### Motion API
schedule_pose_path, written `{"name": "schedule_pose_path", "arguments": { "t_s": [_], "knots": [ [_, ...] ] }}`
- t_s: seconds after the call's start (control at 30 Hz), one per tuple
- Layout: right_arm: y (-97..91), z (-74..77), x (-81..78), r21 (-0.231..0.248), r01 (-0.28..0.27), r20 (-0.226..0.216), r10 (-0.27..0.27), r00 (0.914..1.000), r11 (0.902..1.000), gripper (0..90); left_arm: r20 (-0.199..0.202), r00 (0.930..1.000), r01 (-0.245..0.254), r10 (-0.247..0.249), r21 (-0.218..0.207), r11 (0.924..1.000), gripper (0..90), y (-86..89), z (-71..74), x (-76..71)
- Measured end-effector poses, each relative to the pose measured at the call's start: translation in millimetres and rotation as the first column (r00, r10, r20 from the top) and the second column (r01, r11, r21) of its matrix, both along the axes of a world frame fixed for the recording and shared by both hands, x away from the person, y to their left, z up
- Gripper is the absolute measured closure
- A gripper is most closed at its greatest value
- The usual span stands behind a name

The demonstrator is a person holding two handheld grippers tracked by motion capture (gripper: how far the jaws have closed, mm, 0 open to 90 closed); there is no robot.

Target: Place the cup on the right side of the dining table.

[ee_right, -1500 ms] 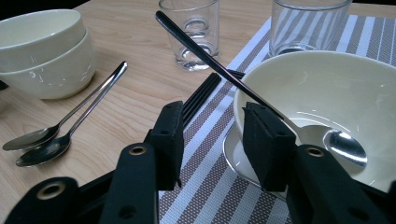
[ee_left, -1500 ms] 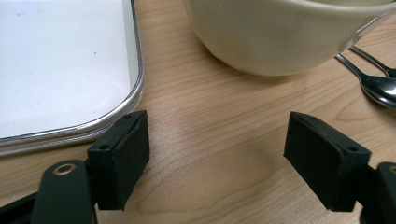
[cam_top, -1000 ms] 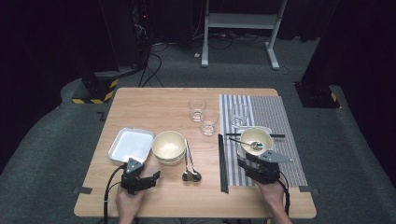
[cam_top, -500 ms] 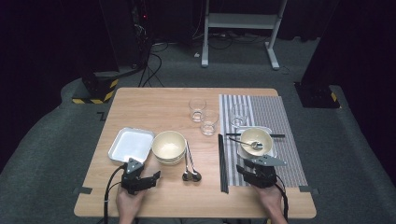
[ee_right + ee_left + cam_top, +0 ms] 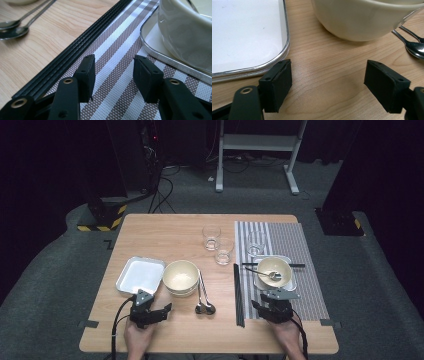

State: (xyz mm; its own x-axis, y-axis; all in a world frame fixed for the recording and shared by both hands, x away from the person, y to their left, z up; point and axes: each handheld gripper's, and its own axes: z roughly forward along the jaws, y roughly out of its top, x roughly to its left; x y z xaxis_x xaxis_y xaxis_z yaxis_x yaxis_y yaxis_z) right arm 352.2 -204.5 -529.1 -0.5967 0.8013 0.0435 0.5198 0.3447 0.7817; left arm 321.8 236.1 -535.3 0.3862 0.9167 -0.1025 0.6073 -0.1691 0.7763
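My left gripper [image 5: 155, 301] [image 5: 328, 75] rests open on the bare wood. It sits just short of a white metal tray [image 5: 140, 275] [image 5: 244, 32] and a cream bowl [image 5: 181, 276] [image 5: 362, 17], with nothing between its jaws. My right gripper [image 5: 274, 298] [image 5: 113, 63] is low over the striped placemat [image 5: 300, 245] [image 5: 117, 50]. Its jaws are apart and have just opened slightly, with only mat between them. Ahead of it stands a second cream bowl [image 5: 274, 270] [image 5: 185, 32], holding a spoon, on a small tray [image 5: 155, 50]. Black chopsticks [image 5: 238, 295] [image 5: 82, 47] lie along the mat's left edge.
Two spoons [image 5: 202, 295] [image 5: 15, 27] lie between the left bowl and the chopsticks. Three glasses [image 5: 211, 236] [image 5: 224, 251] [image 5: 256, 241] stand toward the far side. Another black stick [image 5: 299, 265] lies crosswise behind the right bowl. The table's near edge runs just behind both hands.
My right gripper has drawn back from the bowl toward the near edge and sunk closer to the mat. The left gripper has not moved.
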Motion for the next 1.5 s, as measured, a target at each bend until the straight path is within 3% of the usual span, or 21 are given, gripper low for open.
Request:
{"name": "schedule_pose_path", "arguments": {
  "t_s": [0.2,0.43,0.73,1.5],
  "knots": [
    [1.0,-2.1,1.2,-0.032,-0.002,-0.007,0.002,1.0000,0.9995,52.4,0.000,1.0000,-0.002,0.002,-0.006,1.0000,22.6,0.2,-0.1,0.0],
    [1.4,-3.3,1.8,-0.034,-0.012,-0.017,0.011,0.9998,0.9993,50.5,-0.001,1.0000,-0.002,0.002,-0.005,1.0000,22.5,0.2,-0.1,0.0],
    [5.5,-4.2,-0.7,-0.081,-0.030,0.007,0.031,0.9995,0.9962,47.3,0.000,1.0000,-0.001,0.001,-0.004,1.0000,22.5,0.2,-0.1,0.0],
    [6.2,-4.4,-0.6,-0.079,-0.008,0.003,0.009,1.0000,0.9969,42.4,0.003,1.0000,-0.005,0.005,0.013,0.9999,22.2,-1.4,-0.1,-0.2]
  ]
}}
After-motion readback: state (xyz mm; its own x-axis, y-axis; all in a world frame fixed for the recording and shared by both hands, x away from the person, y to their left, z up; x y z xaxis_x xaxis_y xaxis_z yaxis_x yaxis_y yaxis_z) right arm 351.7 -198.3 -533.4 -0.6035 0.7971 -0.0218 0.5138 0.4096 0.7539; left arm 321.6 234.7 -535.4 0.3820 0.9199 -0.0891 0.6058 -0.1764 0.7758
